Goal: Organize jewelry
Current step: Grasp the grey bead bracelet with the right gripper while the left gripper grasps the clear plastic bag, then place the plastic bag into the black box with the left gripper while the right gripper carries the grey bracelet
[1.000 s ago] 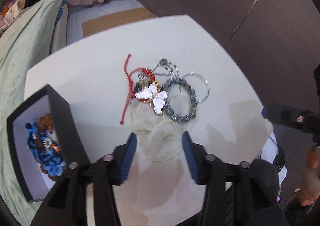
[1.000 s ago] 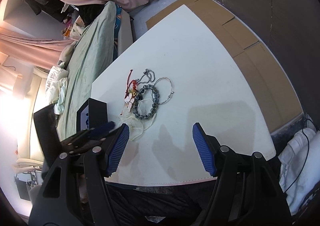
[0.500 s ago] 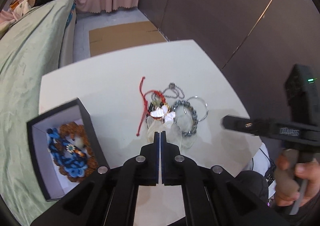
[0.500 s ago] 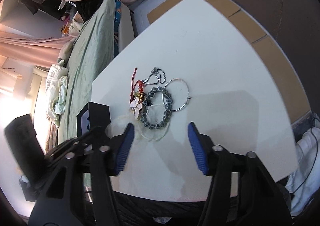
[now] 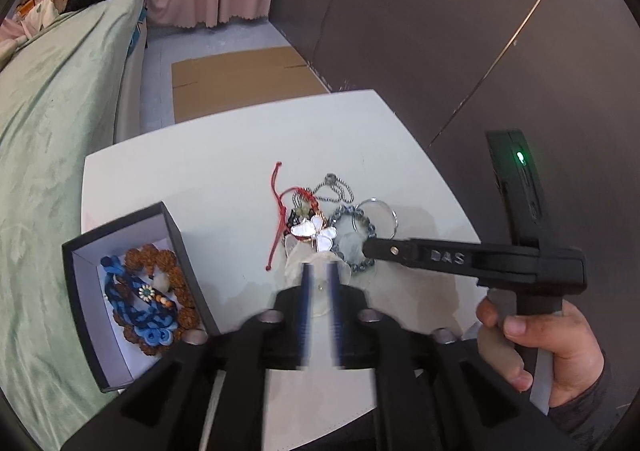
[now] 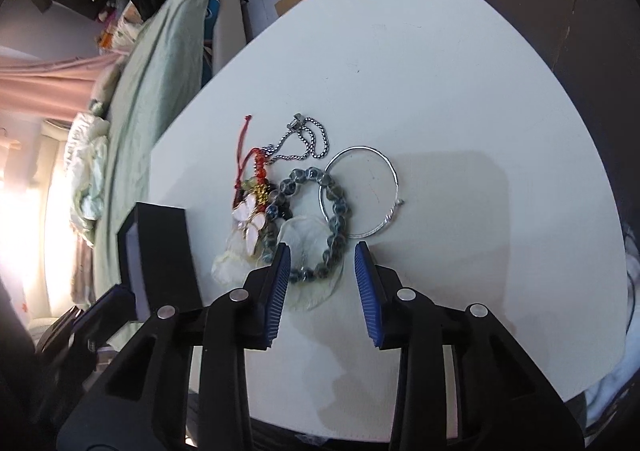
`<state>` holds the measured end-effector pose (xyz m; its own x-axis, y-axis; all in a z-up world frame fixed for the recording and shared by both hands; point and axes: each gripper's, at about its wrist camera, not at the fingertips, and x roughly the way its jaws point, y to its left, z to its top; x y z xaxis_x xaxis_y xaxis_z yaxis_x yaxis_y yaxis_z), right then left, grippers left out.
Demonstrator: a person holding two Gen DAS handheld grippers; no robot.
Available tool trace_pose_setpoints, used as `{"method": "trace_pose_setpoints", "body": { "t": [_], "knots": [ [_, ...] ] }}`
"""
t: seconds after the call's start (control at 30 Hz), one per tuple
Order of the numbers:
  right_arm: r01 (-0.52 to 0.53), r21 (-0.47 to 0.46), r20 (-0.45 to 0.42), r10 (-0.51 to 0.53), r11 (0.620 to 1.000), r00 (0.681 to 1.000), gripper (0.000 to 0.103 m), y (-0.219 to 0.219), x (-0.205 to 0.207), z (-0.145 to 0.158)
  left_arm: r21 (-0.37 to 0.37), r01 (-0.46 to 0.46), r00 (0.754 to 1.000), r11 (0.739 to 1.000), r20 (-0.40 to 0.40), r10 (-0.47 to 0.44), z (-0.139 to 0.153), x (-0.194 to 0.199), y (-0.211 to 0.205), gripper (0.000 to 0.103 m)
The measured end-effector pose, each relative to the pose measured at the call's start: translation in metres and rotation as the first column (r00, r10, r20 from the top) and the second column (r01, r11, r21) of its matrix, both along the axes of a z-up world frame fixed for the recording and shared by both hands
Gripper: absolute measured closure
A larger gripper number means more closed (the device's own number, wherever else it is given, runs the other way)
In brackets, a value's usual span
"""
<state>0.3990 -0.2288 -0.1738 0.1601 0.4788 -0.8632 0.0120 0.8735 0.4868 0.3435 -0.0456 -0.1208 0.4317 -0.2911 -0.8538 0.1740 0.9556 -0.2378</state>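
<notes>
jewelry pile [image 6: 296, 195]: a tangle on the white table [image 6: 460, 91], just right of the black box [image 5: 188, 251]. Grey bead bracelet [image 6: 336, 211], silver bangle [image 6: 394, 175], steel chain [image 6: 308, 143], white butterfly charm [image 5: 314, 231], all partly on a see-through pouch [image 6: 308, 235].

red cord [image 5: 276, 219]: long axis runs from the pile's edge away toward the table's far side.

black box: already has a blue braid and brown beads inside.

left gripper [image 5: 320, 287]: jaws just reopened to a narrow gap, blurry, over the pouch's near edge, gripping nothing.

right gripper [image 6: 322, 255]: jaws closing, still apart, bracelet's near end between them, pads not pressing.
</notes>
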Motion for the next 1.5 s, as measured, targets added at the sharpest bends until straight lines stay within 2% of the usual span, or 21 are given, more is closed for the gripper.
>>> {"method": "trace_pose_setpoints", "body": {
  "t": [0.07,0.13,0.17,0.23,0.33,0.43,0.67,1.0,1.03,1.07,1.17,1.2,1.23,1.3,1.5],
  "knots": [
    [-0.005,-0.02,0.004,0.005,1.0,1.0,0.07,0.003,0.003,0.0,0.007,-0.004,1.0,1.0,0.023,0.004,-0.001,-0.001,-0.002,0.035],
    [-0.017,-0.049,0.008,0.017,0.999,1.0,0.072,0.007,0.005,0.001,0.005,-0.002,1.0,1.0,0.028,0.002,-0.004,0.0,-0.003,0.035],
    [-0.024,-0.076,0.014,0.025,0.997,1.0,0.076,0.009,0.006,0.001,0.004,-0.002,1.0,1.0,0.017,0.002,-0.007,0.002,-0.003,0.039],
    [-0.034,-0.13,0.018,0.037,0.991,0.999,0.092,0.011,0.008,0.001,0.018,-0.005,1.0,1.0,-0.001,0.005,-0.014,0.006,-0.004,0.046],
    [-0.066,-0.149,0.018,0.069,0.987,0.997,0.093,0.012,0.01,0.002,0.031,0.005,1.0,1.0,-0.007,-0.004,-0.019,0.009,-0.008,0.047],
    [-0.046,-0.153,0.035,0.052,0.987,0.998,0.093,0.002,0.008,0.006,0.048,0.026,1.0,0.999,-0.006,-0.026,-0.023,0.011,-0.014,0.047],
    [0.014,-0.057,0.071,-0.01,0.998,0.997,0.093,-0.029,-0.008,0.023,0.086,0.06,0.997,0.994,-0.047,-0.056,-0.047,0.022,-0.03,0.047],
    [0.046,0.051,0.125,-0.052,0.998,0.991,0.094,-0.052,-0.034,0.051,0.14,0.076,0.993,0.987,-0.096,-0.063,-0.082,0.027,-0.042,0.046],
    [0.046,0.058,0.131,-0.054,0.997,0.99,0.094,-0.053,-0.035,0.054,0.144,0.077,0.993,0.987,-0.097,-0.063,-0.085,0.028,-0.043,0.048],
    [0.046,0.063,0.136,-0.054,0.997,0.989,0.094,-0.053,-0.037,0.057,0.147,0.073,0.993,0.986,-0.099,-0.059,-0.087,0.027,-0.043,0.054],
    [0.043,0.082,0.154,-0.055,0.996,0.987,0.094,-0.054,-0.04,0.068,0.169,0.05,0.996,0.984,-0.083,-0.036,-0.087,0.028,-0.041,0.08],
    [0.042,0.085,0.159,-0.056,0.995,0.986,0.094,-0.053,-0.04,0.07,0.154,0.042,0.996,0.987,-0.082,-0.029,-0.085,0.028,-0.038,0.093],
    [0.042,0.089,0.165,-0.056,0.995,0.985,0.094,-0.052,-0.04,0.073,0.145,0.039,0.997,0.989,-0.079,-0.027,-0.083,0.026,-0.036,0.101],
    [0.038,0.098,0.179,-0.055,0.995,0.982,0.094,-0.05,-0.04,0.08,0.159,0.018,0.999,0.987,-0.045,-0.011,-0.073,0.023,-0.03,0.102],
    [0.019,0.12,0.204,-0.043,0.993,0.978,0.094,-0.039,-0.038,0.091,0.099,-0.02,1.0,0.995,0.024,0.018,-0.037,0.011,-0.011,0.102]
  ]
}}
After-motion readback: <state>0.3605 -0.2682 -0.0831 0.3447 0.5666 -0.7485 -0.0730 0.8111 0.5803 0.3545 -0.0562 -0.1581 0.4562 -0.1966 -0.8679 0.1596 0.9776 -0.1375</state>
